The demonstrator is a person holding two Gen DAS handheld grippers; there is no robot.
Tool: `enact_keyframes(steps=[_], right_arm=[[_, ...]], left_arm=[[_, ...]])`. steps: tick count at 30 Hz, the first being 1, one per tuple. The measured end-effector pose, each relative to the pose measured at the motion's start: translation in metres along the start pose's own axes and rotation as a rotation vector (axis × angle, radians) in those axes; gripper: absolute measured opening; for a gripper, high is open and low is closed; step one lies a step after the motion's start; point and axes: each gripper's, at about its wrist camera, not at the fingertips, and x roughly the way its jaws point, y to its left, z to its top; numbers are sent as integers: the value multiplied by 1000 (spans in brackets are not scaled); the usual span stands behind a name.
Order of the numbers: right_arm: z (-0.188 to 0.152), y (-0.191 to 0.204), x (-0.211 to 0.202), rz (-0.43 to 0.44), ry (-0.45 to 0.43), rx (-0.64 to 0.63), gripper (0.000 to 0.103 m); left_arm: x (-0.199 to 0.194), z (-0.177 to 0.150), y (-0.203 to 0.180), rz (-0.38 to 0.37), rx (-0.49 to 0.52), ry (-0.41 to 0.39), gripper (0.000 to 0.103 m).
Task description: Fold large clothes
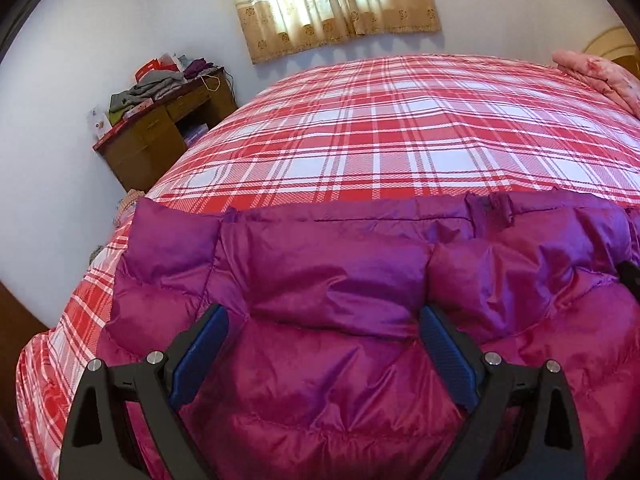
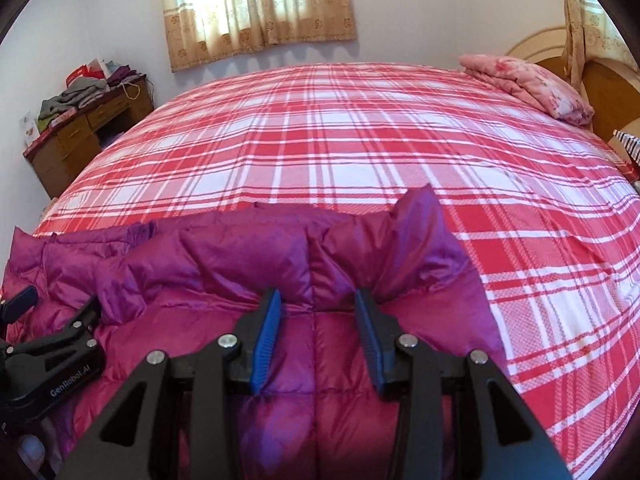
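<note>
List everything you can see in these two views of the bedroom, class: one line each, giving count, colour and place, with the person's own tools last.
Puffer jacket: one, magenta-purple, quilted, lying on the near edge of the bed.
Bedspread: one, red and white plaid, covering the bed.
Folded quilt: one, pink floral, far right corner of the bed by the headboard.
Headboard: one, tan wood, far right.
Curtain: one, beige patterned, over the window behind the bed.
Desk: one, brown wood, left of the bed, piled with clothes.
Left tool: one, black with blue pads, open over the jacket.
Right tool: one, black with blue pads, jaws partly apart around a jacket fold.
</note>
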Motion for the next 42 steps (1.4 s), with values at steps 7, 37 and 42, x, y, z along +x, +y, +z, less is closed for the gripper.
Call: enact_keyframes(steps=[7,37,42], right_arm=[[0,3,8,-3,27,-13,43],[-1,13,17,-54,54,-63,43],[-1,13,17,-54,54,-63,43]], left_arm=[[6,-4,1,-21,-28,15,98],[10,-4,0,-10,-22,27,100],[10,-4,-1,-10,-21,27,100]])
